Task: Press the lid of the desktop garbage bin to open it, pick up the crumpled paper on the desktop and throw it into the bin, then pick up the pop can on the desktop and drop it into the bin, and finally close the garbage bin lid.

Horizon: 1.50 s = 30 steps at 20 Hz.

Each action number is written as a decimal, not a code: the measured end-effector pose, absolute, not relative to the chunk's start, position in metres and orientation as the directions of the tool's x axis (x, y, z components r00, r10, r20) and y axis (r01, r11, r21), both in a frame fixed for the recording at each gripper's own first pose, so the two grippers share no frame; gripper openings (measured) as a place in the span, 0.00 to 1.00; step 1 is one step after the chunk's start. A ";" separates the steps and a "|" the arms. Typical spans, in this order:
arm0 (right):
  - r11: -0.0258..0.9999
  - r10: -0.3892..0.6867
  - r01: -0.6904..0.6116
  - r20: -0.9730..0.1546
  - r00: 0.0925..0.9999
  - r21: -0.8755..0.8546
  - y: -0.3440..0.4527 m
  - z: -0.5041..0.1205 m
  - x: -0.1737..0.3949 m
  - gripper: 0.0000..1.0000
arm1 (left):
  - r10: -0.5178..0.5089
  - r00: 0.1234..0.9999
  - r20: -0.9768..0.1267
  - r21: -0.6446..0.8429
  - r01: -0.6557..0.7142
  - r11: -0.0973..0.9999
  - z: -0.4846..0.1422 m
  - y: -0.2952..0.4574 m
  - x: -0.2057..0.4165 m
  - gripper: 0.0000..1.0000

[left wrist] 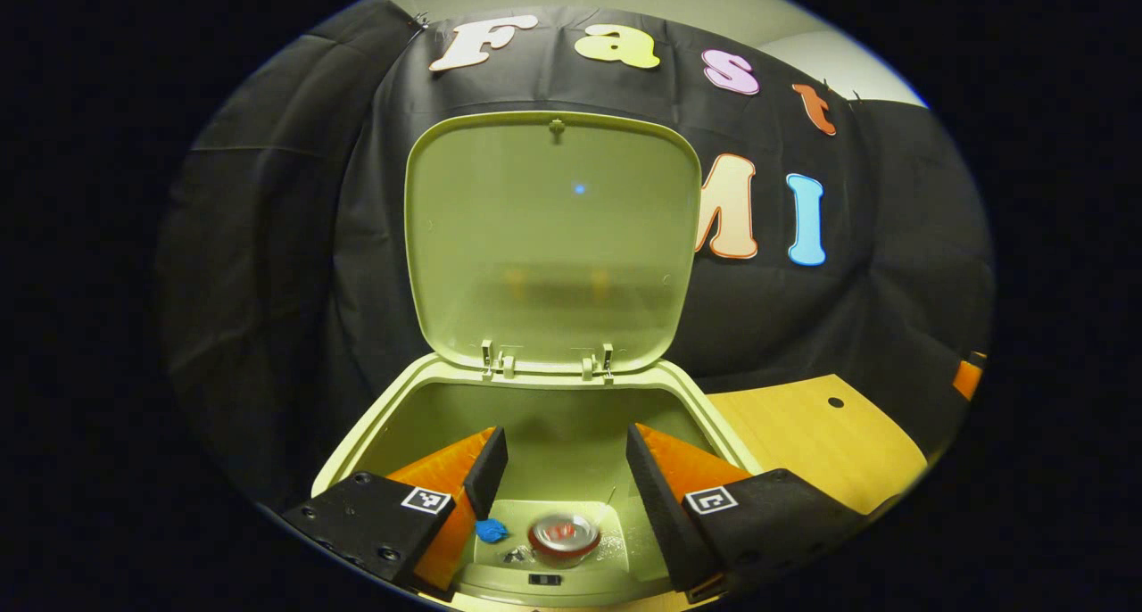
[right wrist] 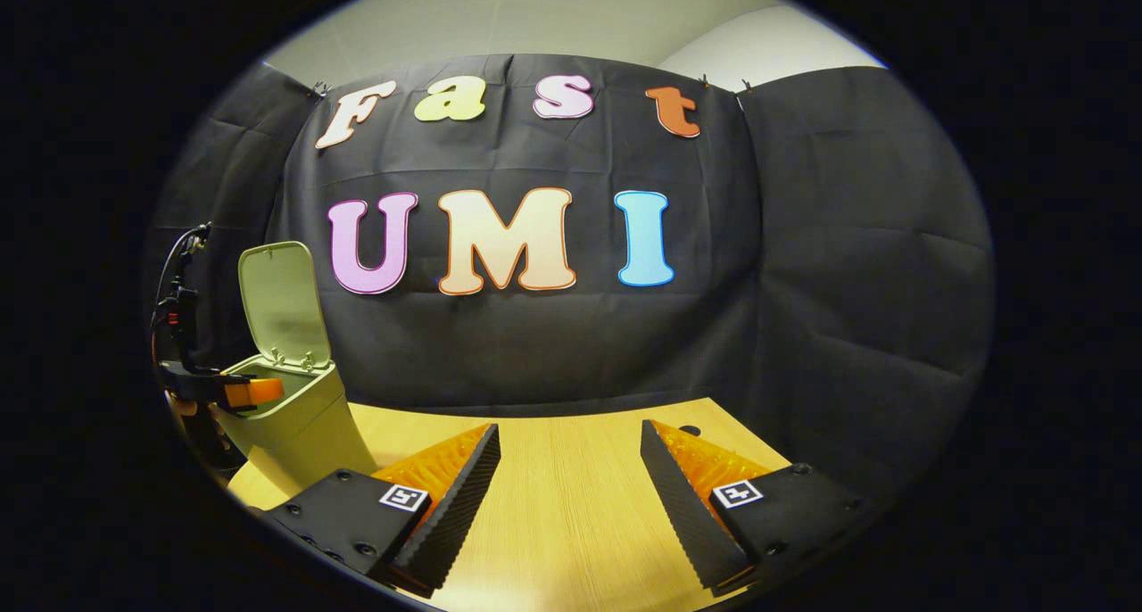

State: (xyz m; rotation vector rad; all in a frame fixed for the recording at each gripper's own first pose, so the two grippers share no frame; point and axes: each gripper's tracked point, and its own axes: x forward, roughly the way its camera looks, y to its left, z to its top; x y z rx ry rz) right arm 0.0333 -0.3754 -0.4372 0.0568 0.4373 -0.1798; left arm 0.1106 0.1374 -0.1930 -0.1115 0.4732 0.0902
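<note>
— Two things lay at the bottom of the bin [left wrist: 375, 442]: the pop can [left wrist: 564, 537] and, just left of it, the crumpled paper [left wrist: 490, 530].
— And the lid [left wrist: 551, 237]?
— It stood upright at the far side. The left gripper [left wrist: 558, 478] hovered over the opening, jaws spread, holding nothing.
— The right gripper [right wrist: 569, 487]?
— It hung over the table [right wrist: 571, 523], jaws likewise spread and empty, the bin far to its left.

Hovering over bare wooden desktop [right wrist: 571, 514] with right gripper [right wrist: 571, 456] spread wide; far left, garbage bin [right wrist: 299, 416] standing with lid [right wrist: 284, 304] upright, left gripper [right wrist: 254, 391] reaching over its rim.
</note>
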 end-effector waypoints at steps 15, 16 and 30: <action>0.991 -0.068 0.107 -0.385 0.920 0.079 -0.359 -0.407 0.026 0.99 | 0.015 0.978 -0.206 -0.081 -0.032 0.996 -0.067 0.071 0.079 0.92; 0.991 -0.058 0.098 -0.380 0.923 0.086 -0.358 -0.404 0.023 0.99 | 0.011 0.980 -0.196 -0.078 -0.027 0.997 -0.060 0.064 0.075 0.92; 0.992 0.028 0.006 -0.273 0.962 0.123 -0.356 -0.352 -0.015 0.99 | 0.058 0.993 -0.105 -0.122 -0.070 0.990 0.002 0.013 0.019 0.92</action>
